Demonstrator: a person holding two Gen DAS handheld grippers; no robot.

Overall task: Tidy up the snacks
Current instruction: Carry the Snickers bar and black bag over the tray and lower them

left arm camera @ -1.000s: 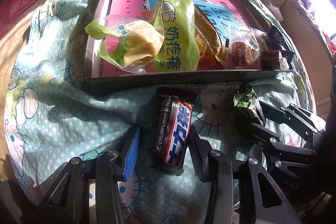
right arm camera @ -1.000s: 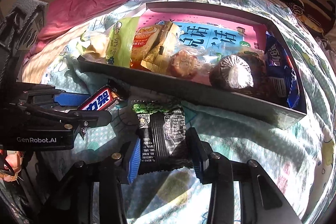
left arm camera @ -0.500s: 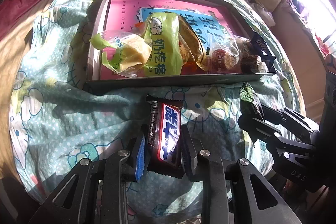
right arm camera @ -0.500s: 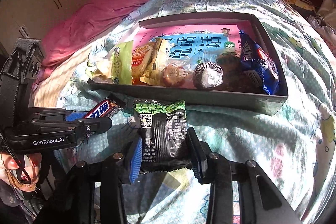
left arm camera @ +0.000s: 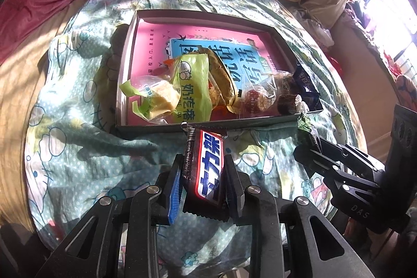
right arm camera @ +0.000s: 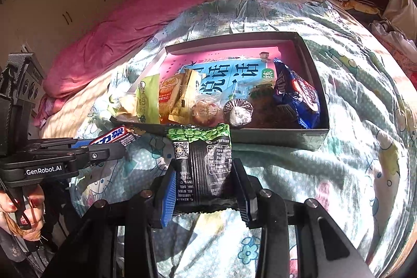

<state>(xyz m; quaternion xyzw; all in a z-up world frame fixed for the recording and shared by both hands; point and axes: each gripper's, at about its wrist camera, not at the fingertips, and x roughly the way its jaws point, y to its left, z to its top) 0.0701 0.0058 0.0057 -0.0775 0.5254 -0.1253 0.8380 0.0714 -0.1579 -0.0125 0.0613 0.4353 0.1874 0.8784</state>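
Two views. In our left wrist view, the left gripper [left arm camera: 202, 180] clamps a dark candy bar [left arm camera: 204, 166] with blue-and-white lettering, the box [left arm camera: 125, 69] at twelve o'clock. In our right wrist view, the right gripper [right arm camera: 206, 188] pinches a black, green-topped snack packet [right arm camera: 202, 163].

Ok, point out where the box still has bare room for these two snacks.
The box is free along its far wall, over the pink book, and in the far left corner. The near wall is crowded from the green milk-candy bag to the blue cookie pack.

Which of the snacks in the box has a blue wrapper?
The blue cookie pack at the box's right end; the others are green, yellow, clear or foil.
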